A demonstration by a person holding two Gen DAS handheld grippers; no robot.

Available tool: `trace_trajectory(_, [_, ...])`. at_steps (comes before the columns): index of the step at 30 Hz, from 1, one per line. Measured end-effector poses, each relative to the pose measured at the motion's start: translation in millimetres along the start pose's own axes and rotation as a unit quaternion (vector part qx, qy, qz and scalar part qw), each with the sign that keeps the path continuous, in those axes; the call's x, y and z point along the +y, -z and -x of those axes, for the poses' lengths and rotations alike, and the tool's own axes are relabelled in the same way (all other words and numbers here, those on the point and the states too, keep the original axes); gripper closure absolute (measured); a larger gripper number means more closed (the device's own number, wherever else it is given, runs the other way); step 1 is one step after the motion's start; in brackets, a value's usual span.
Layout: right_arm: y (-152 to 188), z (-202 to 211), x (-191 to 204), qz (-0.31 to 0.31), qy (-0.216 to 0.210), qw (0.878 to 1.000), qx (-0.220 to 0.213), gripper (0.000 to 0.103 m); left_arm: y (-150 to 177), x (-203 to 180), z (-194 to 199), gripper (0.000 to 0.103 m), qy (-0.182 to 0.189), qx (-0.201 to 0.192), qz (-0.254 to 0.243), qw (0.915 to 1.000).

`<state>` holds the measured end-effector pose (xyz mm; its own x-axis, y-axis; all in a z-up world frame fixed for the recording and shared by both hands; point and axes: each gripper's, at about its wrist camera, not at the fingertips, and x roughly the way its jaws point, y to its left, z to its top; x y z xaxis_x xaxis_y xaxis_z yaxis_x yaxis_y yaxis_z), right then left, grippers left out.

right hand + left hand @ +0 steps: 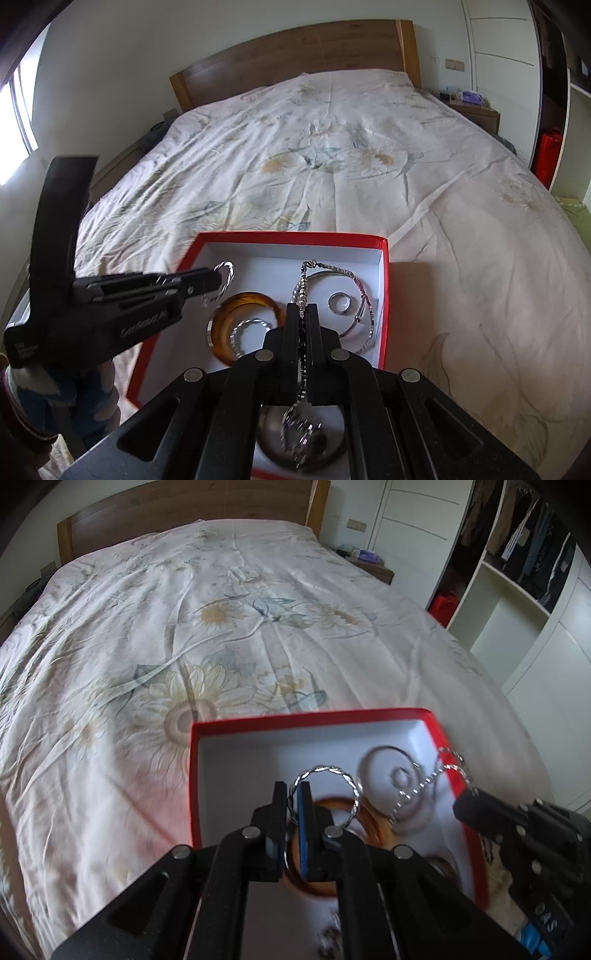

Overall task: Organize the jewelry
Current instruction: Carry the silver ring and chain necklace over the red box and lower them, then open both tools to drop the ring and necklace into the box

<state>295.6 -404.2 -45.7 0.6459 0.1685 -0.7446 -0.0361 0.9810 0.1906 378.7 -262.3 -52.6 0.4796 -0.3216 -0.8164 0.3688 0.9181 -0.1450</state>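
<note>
A red box with a white inside (306,718) (295,236) lies on the bed. My left gripper (292,786) is shut on a twisted silver bangle (332,771) and holds it over the box's left half; in the right wrist view the same gripper (218,282) and bangle (228,273) show from the side. My right gripper (303,307) is shut on a silver chain (303,286) that hangs above the box; it enters the left wrist view (463,800) with the chain (417,790). In the box lie an amber bangle (251,299), a small ring (341,303) and a thin silver bangle (356,325).
The bed carries a pale cover with a flower print (207,635) and a wooden headboard (295,51). A nightstand (474,110) and a white wardrobe with hanging clothes (524,554) stand to the right. More silver pieces lie blurred in the box's near end (303,435).
</note>
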Motion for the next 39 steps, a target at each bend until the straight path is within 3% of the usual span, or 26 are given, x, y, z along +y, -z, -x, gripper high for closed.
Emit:
trace_trajectory(10, [-12, -37, -12, 0.001, 0.012, 1.0, 0.018, 0.099, -14, 4, -40, 0.098, -0.005, 0.023, 0.002, 0.9997])
trace_trajectory(17, [-9, -50, -14, 0.004, 0.033, 0.999, 0.034, 0.096, -16, 3, -46, 0.097, -0.008, 0.028, -0.001, 0.9996])
trace_trajectory(25, [-2, -36, -15, -0.003, 0.045, 0.998, 0.031, 0.077, -18, 9, -44, 0.094, -0.006, 0.038, 0.016, 0.9991])
trace_trajectory(32, [6, -6, -9, -0.014, 0.048, 0.998, 0.024, 0.071, -4, 11, -13, 0.088, 0.011, 0.032, 0.035, 0.9988])
trace_trajectory(39, [19, 34, 21, -0.02, 0.038, 0.999, 0.017, 0.07, 30, 15, 53, 0.087, 0.01, -0.02, 0.046, 0.9987])
